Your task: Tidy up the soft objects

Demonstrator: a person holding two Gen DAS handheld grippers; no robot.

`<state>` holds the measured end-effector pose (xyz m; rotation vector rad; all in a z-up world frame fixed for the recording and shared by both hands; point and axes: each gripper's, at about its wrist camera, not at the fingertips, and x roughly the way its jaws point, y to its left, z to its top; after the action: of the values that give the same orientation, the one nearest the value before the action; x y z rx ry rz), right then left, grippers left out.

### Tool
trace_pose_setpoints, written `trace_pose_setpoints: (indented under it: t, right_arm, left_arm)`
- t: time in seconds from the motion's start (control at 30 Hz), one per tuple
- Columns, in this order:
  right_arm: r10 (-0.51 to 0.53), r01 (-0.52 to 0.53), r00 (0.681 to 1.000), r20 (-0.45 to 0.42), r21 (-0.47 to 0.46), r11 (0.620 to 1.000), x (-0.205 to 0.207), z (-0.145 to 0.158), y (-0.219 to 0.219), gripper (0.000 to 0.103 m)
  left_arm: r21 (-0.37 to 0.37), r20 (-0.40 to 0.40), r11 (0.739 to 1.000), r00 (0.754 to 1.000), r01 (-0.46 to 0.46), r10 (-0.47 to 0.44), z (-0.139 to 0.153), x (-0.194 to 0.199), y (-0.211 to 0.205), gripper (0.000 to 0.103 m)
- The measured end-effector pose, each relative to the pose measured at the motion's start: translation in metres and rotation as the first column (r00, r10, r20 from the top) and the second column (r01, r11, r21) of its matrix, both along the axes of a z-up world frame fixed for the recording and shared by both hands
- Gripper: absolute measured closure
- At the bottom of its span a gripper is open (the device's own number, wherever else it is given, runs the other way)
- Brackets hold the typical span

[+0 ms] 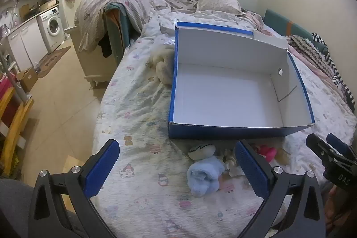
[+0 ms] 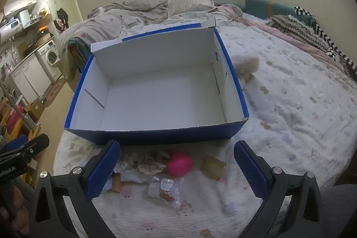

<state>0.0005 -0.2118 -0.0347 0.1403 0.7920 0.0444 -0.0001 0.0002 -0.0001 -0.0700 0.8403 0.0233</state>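
Observation:
An empty blue box with a white inside [image 1: 229,102] [image 2: 160,99] stands on the bed. In front of it lie small soft things: a light blue rolled cloth [image 1: 204,175], a white plush with dark marks [image 1: 202,151], a pink soft ball [image 2: 180,163] [image 1: 268,152], a lace-trimmed piece [image 2: 145,163], a tan piece [image 2: 213,166] and a clear packet [image 2: 166,191]. A cream fluffy plush [image 1: 164,65] [image 2: 246,66] lies beside the box. My left gripper [image 1: 177,167] is open and empty above the blue cloth. My right gripper [image 2: 177,167] is open and empty above the pink ball.
The bed has a patterned white sheet [image 1: 142,104], with crumpled bedding and a pillow [image 1: 216,1] at the far end and striped clothes [image 2: 312,37] at the right. The bed edge drops to the tiled floor [image 1: 58,104] on the left. A washing machine [image 1: 52,26] stands beyond.

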Motion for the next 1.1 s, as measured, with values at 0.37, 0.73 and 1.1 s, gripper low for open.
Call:
trace_pose_setpoints:
  t: [0.37, 0.73, 1.1]
  right_arm:
    - [-0.007, 0.007, 1.0, -0.007, 0.005, 1.0, 0.001, 0.001, -0.002, 0.0]
    - [-0.012, 0.012, 1.0, -0.004, 0.0, 1.0, 0.001, 0.0, -0.002, 0.0]
    - [-0.012, 0.012, 1.0, -0.005, -0.003, 1.0, 0.0, 0.0, -0.002, 0.0]
  left_arm:
    - [0.009, 0.005, 1.0, 1.0, 0.004, -0.004, 0.003, -0.002, 0.001, 0.0]
    - [0.019, 0.003, 1.0, 1.0, 0.008, -0.008, 0.003, -0.002, -0.003, 0.0]
    - [0.016, 0.001, 1.0, 1.0, 0.007, -0.007, 0.002, -0.001, -0.005, 0.0]
